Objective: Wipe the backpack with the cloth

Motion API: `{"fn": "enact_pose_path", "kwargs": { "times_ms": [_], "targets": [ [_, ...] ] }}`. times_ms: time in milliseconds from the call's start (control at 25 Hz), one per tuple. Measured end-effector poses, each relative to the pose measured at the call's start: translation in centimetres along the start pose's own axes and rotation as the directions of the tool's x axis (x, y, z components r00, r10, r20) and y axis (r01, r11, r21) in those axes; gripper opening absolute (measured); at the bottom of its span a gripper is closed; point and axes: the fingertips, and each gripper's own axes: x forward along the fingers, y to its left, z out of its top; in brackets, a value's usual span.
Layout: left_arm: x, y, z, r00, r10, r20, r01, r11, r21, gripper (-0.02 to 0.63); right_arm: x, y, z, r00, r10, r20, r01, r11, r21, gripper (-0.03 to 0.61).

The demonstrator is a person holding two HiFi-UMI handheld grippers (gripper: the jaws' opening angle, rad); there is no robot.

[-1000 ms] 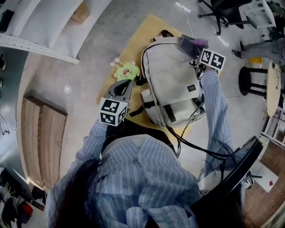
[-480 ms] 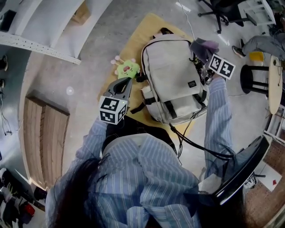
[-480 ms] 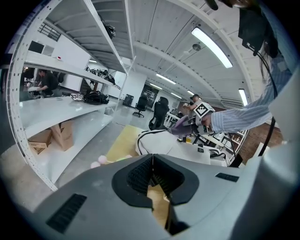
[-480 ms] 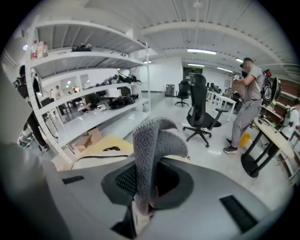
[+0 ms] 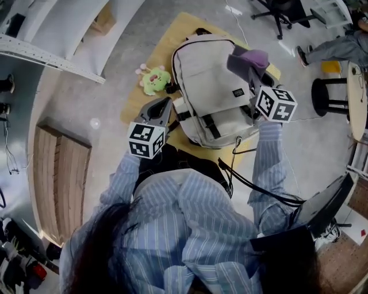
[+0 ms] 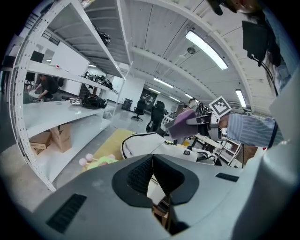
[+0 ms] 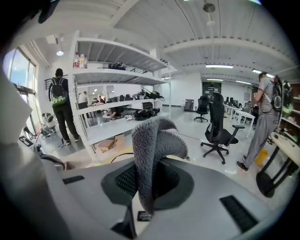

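A cream backpack (image 5: 210,86) lies flat on a yellow board (image 5: 135,106) on the floor; it also shows in the left gripper view (image 6: 150,142). My right gripper (image 5: 248,70) hangs over the bag's right side, shut on a purple-grey cloth (image 5: 253,57). That fuzzy cloth (image 7: 151,145) sticks up from the jaws in the right gripper view. My left gripper (image 5: 163,104) hovers by the bag's left lower corner, its pads (image 6: 140,174) pressed together with nothing between them. I cannot tell whether the cloth touches the bag.
A green plush toy (image 5: 153,79) lies on the board left of the bag. White shelving (image 5: 52,34) runs along the left, with a wooden pallet (image 5: 54,172) below. An office chair (image 5: 284,11), a black stool (image 5: 328,100) and a person's legs (image 5: 336,49) are at right.
My right gripper with the cloth has left the backpack's top right corner, swung out right, then risen over its right side. The left gripper has stayed put.
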Motion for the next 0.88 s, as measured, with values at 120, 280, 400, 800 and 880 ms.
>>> {"fn": "enact_pose_path", "kwargs": {
  "times_ms": [120, 280, 400, 800, 880],
  "targets": [
    [-1.0, -1.9, -0.2, 0.999, 0.033, 0.02, -0.033, 0.999, -0.003, 0.006, -3.5, 2.1, -2.1, 0.999, 0.046, 0.029, -0.047, 0.998, 0.033, 0.041],
    [-2.4, -4.8, -0.7, 0.995, 0.085, 0.05, -0.084, 0.996, -0.018, 0.006, -7.5, 5.3, -5.7, 0.992, 0.122, 0.041, -0.124, 0.991, 0.049, 0.041],
    [-3.3, -6.7, -1.6, 0.992, 0.117, 0.048, -0.117, 0.993, 0.001, 0.006, -9.6, 7.7, -8.4, 0.981, 0.189, 0.036, -0.19, 0.981, 0.044, 0.041],
    [-7.0, -10.7, -4.3, 0.994, 0.105, 0.044, -0.106, 0.994, 0.031, 0.006, -14.2, 9.5, -13.9, 0.985, 0.161, 0.056, -0.166, 0.98, 0.109, 0.041],
    [-7.6, -10.8, -4.3, 0.994, 0.093, 0.05, -0.095, 0.995, 0.025, 0.006, -15.1, 10.5, -14.3, 0.986, 0.157, 0.056, -0.163, 0.979, 0.123, 0.041]
  ]
}}
